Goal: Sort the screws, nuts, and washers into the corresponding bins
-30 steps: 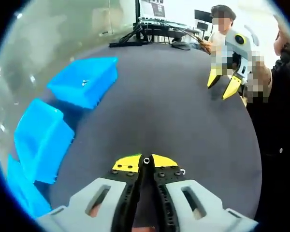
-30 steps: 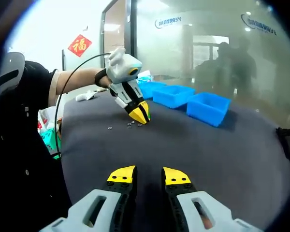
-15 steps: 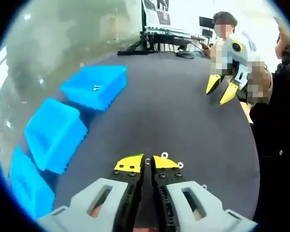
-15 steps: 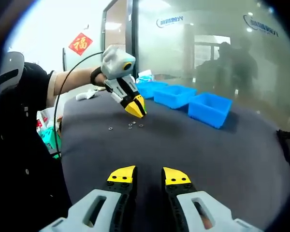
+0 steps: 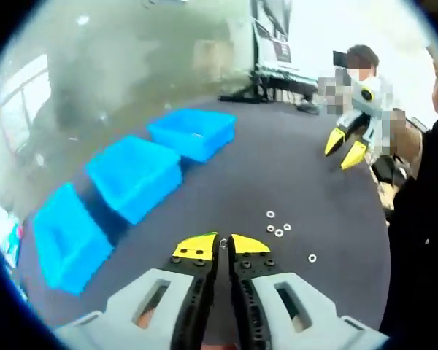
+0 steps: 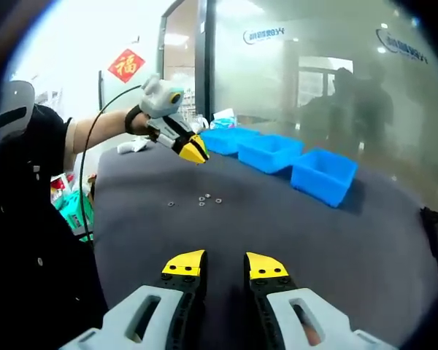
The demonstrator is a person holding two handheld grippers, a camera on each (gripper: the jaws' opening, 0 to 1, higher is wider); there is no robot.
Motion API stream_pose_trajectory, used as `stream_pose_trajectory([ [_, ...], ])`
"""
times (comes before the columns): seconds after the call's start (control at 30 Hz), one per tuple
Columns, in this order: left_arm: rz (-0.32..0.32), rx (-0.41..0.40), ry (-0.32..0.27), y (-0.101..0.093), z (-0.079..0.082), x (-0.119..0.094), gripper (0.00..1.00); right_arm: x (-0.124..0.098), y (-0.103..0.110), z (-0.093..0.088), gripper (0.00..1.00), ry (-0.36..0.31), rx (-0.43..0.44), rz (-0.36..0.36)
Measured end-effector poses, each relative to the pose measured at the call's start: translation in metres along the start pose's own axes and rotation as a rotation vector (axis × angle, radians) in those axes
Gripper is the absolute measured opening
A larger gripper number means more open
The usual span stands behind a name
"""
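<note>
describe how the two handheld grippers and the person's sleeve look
Both grippers, left gripper and right gripper, have pale grey slotted bodies and black jaws with yellow tips. A black cable runs from the left one, beside a black wristband and black sleeve.

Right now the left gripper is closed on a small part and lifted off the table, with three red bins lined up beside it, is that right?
Not quite: the bins are blue, not red, as the left gripper view shows. The rest holds: there are three bins in a row, and the left gripper is closed on a small part, raised above the table in the right gripper view.
</note>
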State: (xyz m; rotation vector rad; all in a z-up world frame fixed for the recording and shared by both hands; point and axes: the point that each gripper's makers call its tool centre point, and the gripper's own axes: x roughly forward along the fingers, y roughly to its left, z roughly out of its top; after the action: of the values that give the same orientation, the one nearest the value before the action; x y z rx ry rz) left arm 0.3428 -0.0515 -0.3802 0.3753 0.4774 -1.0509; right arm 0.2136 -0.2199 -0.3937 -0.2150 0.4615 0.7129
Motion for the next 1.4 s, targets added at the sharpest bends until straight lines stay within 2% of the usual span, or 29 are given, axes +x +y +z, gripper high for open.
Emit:
stream_pose_trajectory([
  [0.1,0.071,-0.066,-0.071,0.022,0.004,-0.017,0.02,0.001,0.003,0.003,0.17,-0.003,-0.005,0.005],
  [0.23,0.164,-0.101,-0.098,0.052,0.000,-0.033,0.02,0.003,0.006,0.003,0.17,-0.004,-0.008,0.012],
  [0.47,0.298,-0.137,-0.126,0.095,-0.006,-0.045,0.02,0.003,0.007,0.001,0.17,-0.001,0.000,0.013],
  [0.6,0.338,-0.162,-0.128,0.117,-0.005,-0.038,0.02,0.002,0.006,-0.001,0.17,0.000,0.003,0.010],
  [0.8,0.405,-0.179,-0.144,0.148,0.009,-0.029,0.02,-0.001,0.004,-0.003,0.17,0.002,0.011,0.002],
  [1.07,0.493,-0.185,-0.137,0.187,0.016,-0.019,0.02,-0.003,0.001,-0.006,0.17,0.006,0.018,-0.005],
  [1.23,0.528,-0.214,-0.107,0.206,0.007,-0.014,0.02,-0.004,0.000,-0.007,0.17,0.006,0.020,-0.008],
  [1.4,0.536,-0.231,-0.095,0.212,-0.002,-0.011,0.02,-0.005,-0.002,-0.008,0.17,0.006,0.024,-0.014],
])
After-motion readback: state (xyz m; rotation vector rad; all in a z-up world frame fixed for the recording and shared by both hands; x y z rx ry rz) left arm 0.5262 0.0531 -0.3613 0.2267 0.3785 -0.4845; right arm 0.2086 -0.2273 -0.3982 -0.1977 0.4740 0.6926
